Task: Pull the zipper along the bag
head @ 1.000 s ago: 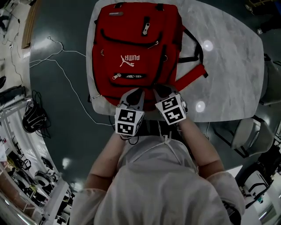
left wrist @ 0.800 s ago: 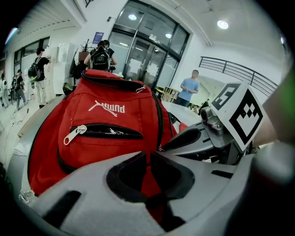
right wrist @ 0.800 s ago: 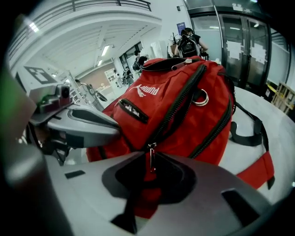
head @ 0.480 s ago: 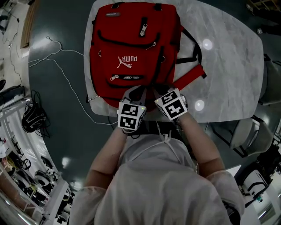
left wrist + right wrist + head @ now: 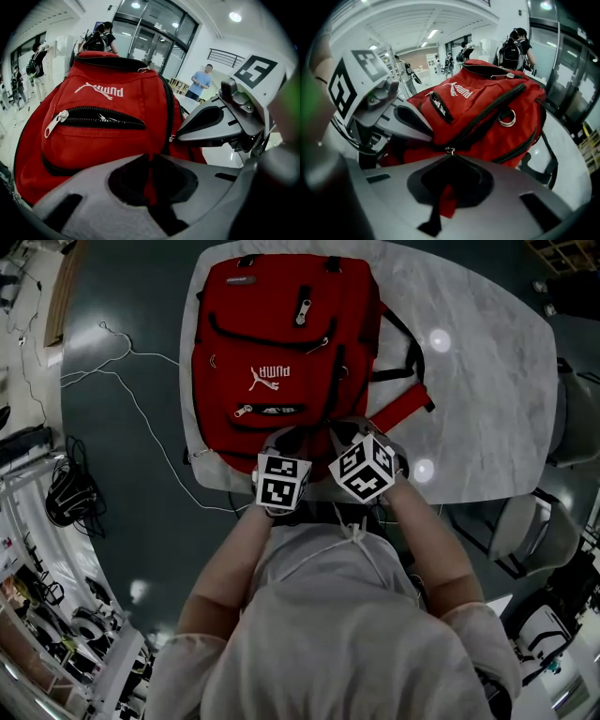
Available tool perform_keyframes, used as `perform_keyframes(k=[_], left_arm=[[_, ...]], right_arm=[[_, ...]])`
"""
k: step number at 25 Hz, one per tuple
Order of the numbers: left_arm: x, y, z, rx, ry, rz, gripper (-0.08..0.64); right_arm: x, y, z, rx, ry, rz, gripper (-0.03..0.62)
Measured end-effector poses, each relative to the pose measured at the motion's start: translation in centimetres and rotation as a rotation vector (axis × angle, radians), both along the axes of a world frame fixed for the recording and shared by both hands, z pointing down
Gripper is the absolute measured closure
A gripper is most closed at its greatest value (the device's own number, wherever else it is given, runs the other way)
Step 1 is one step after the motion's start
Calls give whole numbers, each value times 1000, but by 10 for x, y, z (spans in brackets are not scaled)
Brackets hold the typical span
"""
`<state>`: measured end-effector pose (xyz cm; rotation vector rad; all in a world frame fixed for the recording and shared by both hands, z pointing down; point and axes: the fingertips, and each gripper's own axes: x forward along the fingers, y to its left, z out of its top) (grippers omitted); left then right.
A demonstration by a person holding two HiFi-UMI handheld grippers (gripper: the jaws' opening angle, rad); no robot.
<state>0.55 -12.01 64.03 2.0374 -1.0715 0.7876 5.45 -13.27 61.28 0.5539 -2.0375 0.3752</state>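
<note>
A red backpack point(image 5: 281, 343) lies flat on the marble table point(image 5: 487, 381), its bottom end towards me. Both grippers meet at that near end. My left gripper point(image 5: 285, 441) is shut on a fold of the bag's red fabric point(image 5: 149, 187). Just to its right, my right gripper point(image 5: 345, 435) is shut on a red zipper pull point(image 5: 446, 201). The metal slider point(image 5: 450, 151) sits right at the right gripper's jaw tips. The black side zipper track point(image 5: 487, 115) runs away from it up the bag. In the head view the marker cubes hide the jaw tips.
The backpack's black straps point(image 5: 408, 352) trail onto the table at its right. A white cable point(image 5: 141, 390) runs over the dark floor on the left. A chair point(image 5: 525, 531) stands beyond the table's near right edge. People stand in the distant hall.
Both grippers have stayed at the bag's near end. The left one has shifted slightly right and the right one's cube has turned. The bag sits a little higher in view.
</note>
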Motion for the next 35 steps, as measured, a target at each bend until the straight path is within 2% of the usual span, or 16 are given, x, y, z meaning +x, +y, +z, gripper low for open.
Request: perform_keyframes(k=[4, 9, 18, 24, 35], left_arm=[[4, 0, 1, 7, -22, 6, 518], [4, 1, 3, 18, -27, 12, 518], [5, 3, 5, 59, -40, 20, 518], [4, 2, 4, 46, -17, 24, 526], [3, 0, 5, 27, -3, 20, 538]], right_arm=[[5, -8, 0, 75, 74, -61, 565], [11, -23, -9, 123, 105, -99, 566], [18, -43, -23, 198, 128, -143, 566], [20, -55, -33, 234, 122, -196, 566], [22, -91, -57, 306, 139, -237, 566]])
